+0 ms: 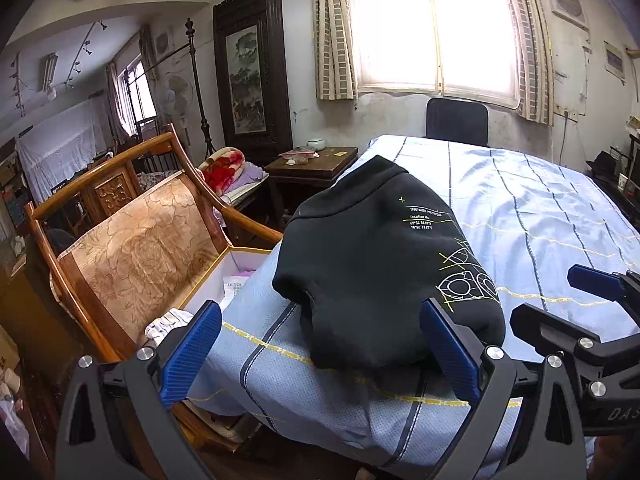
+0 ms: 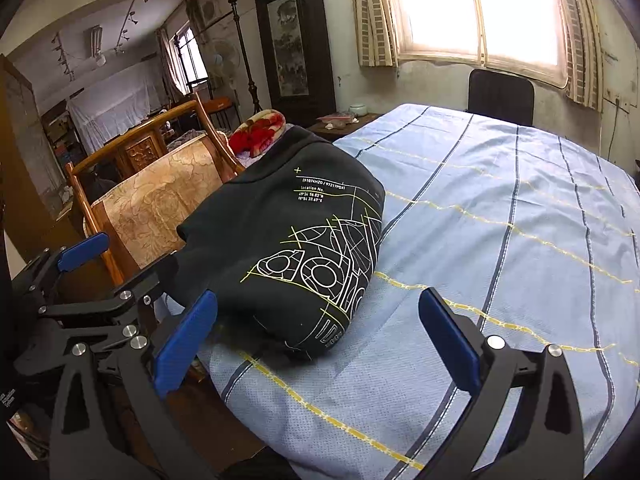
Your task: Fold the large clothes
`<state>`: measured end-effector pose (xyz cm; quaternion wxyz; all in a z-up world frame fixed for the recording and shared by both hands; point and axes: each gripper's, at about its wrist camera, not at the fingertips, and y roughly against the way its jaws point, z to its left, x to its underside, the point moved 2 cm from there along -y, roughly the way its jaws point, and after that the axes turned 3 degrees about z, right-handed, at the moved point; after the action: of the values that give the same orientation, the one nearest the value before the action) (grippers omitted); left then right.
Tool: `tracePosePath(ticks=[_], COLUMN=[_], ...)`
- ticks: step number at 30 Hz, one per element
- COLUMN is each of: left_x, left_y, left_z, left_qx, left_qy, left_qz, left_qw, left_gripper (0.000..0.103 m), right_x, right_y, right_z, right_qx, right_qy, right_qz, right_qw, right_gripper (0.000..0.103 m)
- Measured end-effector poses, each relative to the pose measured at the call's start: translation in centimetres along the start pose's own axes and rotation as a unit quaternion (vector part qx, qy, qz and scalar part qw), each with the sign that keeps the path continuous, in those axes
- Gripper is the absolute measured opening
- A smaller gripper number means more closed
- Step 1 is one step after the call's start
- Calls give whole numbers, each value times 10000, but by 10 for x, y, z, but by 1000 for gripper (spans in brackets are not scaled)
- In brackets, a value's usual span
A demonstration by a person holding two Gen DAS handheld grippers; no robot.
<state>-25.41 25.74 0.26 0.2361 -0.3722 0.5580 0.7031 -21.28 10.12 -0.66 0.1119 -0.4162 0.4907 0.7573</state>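
Folded black sweatshirt (image 1: 376, 264) lying at the near left corner of the blue striped bed (image 1: 540, 216), just ahead of the wide-open, empty left gripper (image 1: 320, 352) and left of the equally open, empty right gripper (image 2: 316, 340).

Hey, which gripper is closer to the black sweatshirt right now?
Left. The left gripper is open with the near edge of the black sweatshirt between its fingers. The right gripper is open too, just right of that edge.
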Motion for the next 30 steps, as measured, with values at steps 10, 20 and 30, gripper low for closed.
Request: tracePosePath(ticks=[10,20,30], left_x=[0,0,2], left_y=[-5,-6,-2], left_z=[-4,-5,-5], left_qx=[-28,-44,-4], left_qy=[-37,-62,-141], left_qz=[51,48,-153], left_qw=[10000,10000,9998], left_gripper=[99,99,99], right_x=[0,-1,-2], right_y=[-2,-2,-3], right_z=[-4,-5,-9], right_qx=[98,109,125], right_qy=[36,52,76], right_qz=[-37,-46,-83], right_qw=[9999,9999,9999], right_gripper=[98,98,98])
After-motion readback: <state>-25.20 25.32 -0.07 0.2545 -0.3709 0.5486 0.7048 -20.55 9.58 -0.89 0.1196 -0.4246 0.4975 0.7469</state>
